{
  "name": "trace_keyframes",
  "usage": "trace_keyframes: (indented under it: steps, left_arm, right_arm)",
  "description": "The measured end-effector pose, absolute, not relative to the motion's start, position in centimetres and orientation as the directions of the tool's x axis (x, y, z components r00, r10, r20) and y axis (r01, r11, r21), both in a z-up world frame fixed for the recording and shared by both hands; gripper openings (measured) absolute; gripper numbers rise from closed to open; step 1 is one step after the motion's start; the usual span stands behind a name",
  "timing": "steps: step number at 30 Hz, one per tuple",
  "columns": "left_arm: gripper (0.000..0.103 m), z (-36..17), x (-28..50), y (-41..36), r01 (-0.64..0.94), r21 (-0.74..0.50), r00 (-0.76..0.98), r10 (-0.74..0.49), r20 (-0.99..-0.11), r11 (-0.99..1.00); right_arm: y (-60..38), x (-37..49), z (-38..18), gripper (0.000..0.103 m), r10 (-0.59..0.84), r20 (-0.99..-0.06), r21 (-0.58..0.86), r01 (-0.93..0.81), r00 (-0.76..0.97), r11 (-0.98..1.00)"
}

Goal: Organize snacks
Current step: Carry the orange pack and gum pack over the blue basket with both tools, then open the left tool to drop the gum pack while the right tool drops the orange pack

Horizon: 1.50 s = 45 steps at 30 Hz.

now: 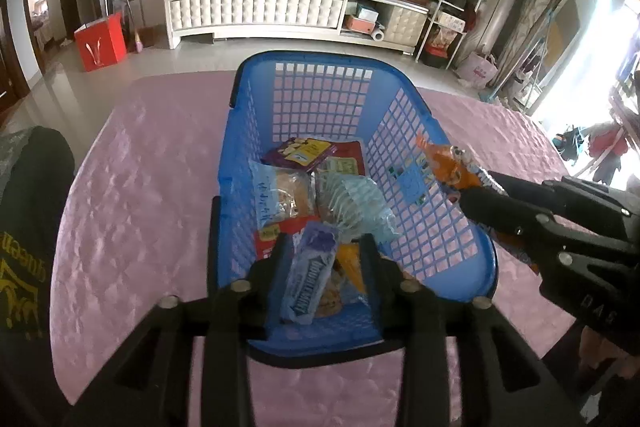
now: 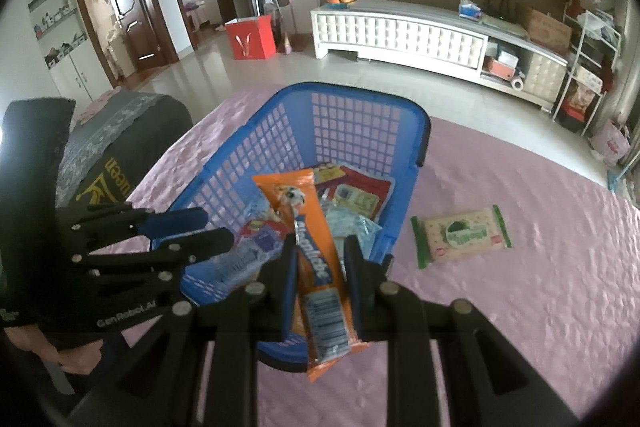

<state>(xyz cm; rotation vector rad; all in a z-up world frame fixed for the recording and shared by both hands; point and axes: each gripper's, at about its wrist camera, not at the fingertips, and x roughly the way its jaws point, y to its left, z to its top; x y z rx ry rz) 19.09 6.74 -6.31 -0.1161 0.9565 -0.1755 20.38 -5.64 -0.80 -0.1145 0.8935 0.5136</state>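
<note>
Snack packets mostly inside blue plastic lattice basket (image 1: pixel 256 131). Left gripper (image 1: pixel 325 247) jaws apart, purple-grey wafer bar (image 1: pixel 308 279) lying loose between. Right gripper (image 2: pixel 318 247) clamped on orange chocolate packet (image 2: pixel 316 247) above basket. Green-edged cracker pack (image 2: pixel 462 235) left on pink tablecloth (image 2: pixel 520 307).

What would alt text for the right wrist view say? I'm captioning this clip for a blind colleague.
The right gripper holds an orange snack packet over a blue basket of snacks on a pink tablecloth. The left gripper reaches over the basket's left rim, and a green-edged packet lies on the cloth to the basket's right.
</note>
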Motion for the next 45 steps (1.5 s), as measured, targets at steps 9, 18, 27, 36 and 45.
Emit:
trace_keyframes:
  steps: [9, 18, 27, 36, 45]
  left_arm:
    - [0.055, -3.7, 17.4, 8.7, 0.078, -0.193, 0.624, -0.199, -0.756, 0.978]
    - [0.060, -4.5, 17.6, 10.2, 0.059, -0.159, 0.645, -0.159, -0.747, 0.986]
    - [0.060, -6.4, 17.9, 11.4, 0.018, -0.172, 0.624, -0.146, -0.768, 0.985]
    - [0.060, -6.5, 17.5, 11.0, 0.003, -0.171, 0.620, -0.136, -0.773, 0.985]
    - [0.060, -5.1, 17.0, 9.4, 0.010, -0.138, 0.627, -0.113, -0.771, 0.990]
  right_arm:
    - [-5.0, 19.8, 1.0, 0.026, 0.399, -0.743, 0.103, -0.497, 0.537, 0.862]
    - [-2.4, 21.0, -0.9, 0.026, 0.355, -0.786, 0.065, -0.503, 0.506, 0.862]
    - [-1.4, 21.6, -3.6, 0.026, 0.292, -0.842, 0.034, -0.495, 0.454, 0.868]
    - [-1.4, 21.5, -4.2, 0.026, 0.247, -0.865, 0.003, -0.487, 0.437, 0.873]
    - [-3.3, 20.2, -2.2, 0.075, 0.273, -0.830, 0.013, -0.472, 0.486, 0.881]
